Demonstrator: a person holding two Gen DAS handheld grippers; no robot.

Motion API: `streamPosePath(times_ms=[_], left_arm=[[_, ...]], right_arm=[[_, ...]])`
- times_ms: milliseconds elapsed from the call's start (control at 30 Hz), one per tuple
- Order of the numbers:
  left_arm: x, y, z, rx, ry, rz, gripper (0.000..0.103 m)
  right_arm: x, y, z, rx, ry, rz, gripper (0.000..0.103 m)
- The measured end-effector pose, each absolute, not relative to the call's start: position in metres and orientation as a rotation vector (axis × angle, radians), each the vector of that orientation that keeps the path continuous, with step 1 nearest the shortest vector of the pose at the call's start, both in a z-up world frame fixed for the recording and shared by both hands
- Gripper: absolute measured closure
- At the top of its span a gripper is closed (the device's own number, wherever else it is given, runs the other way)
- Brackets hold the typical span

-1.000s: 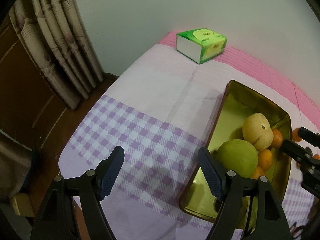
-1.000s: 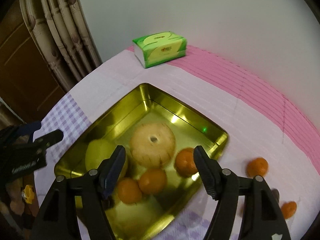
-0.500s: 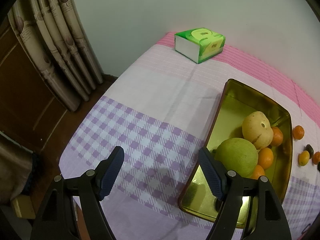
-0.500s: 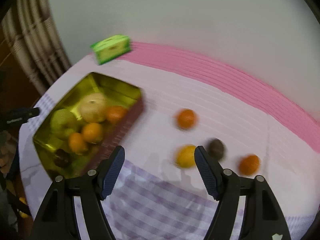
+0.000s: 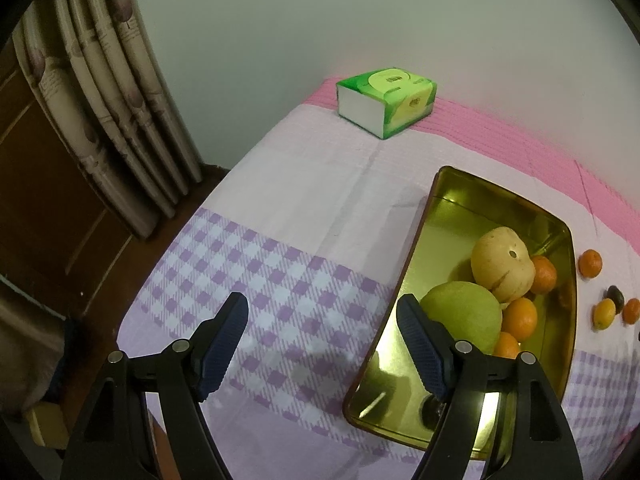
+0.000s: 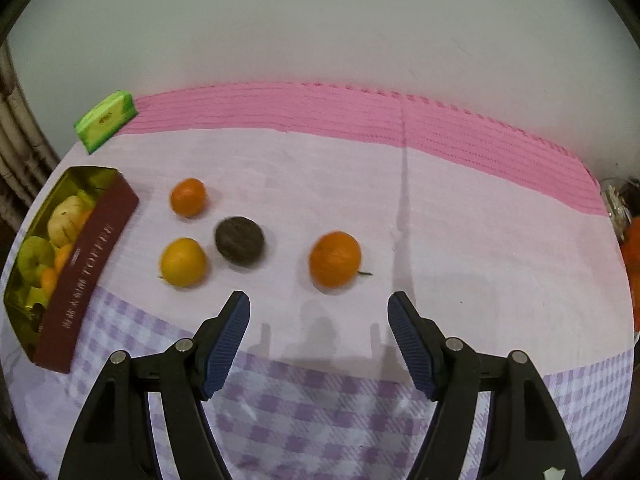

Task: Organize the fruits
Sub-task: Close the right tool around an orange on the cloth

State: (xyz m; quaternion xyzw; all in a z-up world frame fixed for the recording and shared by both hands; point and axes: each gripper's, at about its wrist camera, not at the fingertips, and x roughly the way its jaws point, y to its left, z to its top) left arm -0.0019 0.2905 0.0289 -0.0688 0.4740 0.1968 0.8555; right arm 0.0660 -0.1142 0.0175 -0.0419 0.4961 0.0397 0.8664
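Right wrist view: the right gripper (image 6: 318,332) hangs with its jaws apart and nothing between them, above the checked part of the tablecloth (image 6: 460,208) at lower centre. Four loose fruits lie on the pale band beyond it: an orange (image 6: 335,258) just above the jaw gap, a dark round fruit (image 6: 239,241) left of centre, a yellow citrus (image 6: 183,261) beside it, and a small orange (image 6: 188,197) further up. All four lie outside the gold tin (image 6: 86,256) at the left edge, which already holds several fruits. A green tissue box (image 6: 105,120) sits at upper left.

Left wrist view: the left gripper (image 5: 322,342) is likewise open and empty, low in the frame over the checked cloth; its right finger appears to overlap the tin's near wall, though whether it touches cannot be told. Inside the tin lie a green fruit (image 5: 464,318), a pale pear-like fruit (image 5: 502,264) and small oranges.

Step in hand: reaching for a loose fruit, probably the nearest orange. The next move calls for lowering the right jaws to either side of it, centred so it does not roll, then closing gently.
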Motion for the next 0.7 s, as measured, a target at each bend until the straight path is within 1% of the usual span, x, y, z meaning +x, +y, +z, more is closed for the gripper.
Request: streamPosePath(times_ms=[233, 300, 433, 600, 700], left_arm=[[0.000, 0.276, 0.031, -0.094, 0.999, 0.382, 0.026], [0.000, 0.269, 0.033, -0.072, 0.995, 0.367, 0.026], [0.003, 0.249, 0.043, -0.030, 0.981, 0.326, 0.026], [0.012, 0.215, 0.053, 0.010, 0.983, 0.243, 0.026], [0.020, 0.188, 0.056, 0.046, 0.981, 0.186, 0.026]], right_arm=[[0.080, -0.124, -0.002, -0.044, 1.013, 0.074, 0.036], [0.086, -0.126, -0.008, -0.046, 1.013, 0.071, 0.039], [0.098, -0.127, -0.018, -0.028, 1.023, 0.081, 0.047], [0.105, -0.127, -0.025, -0.023, 1.022, 0.098, 0.049], [0.108, -0.124, -0.028, -0.019, 1.022, 0.113, 0.053]])
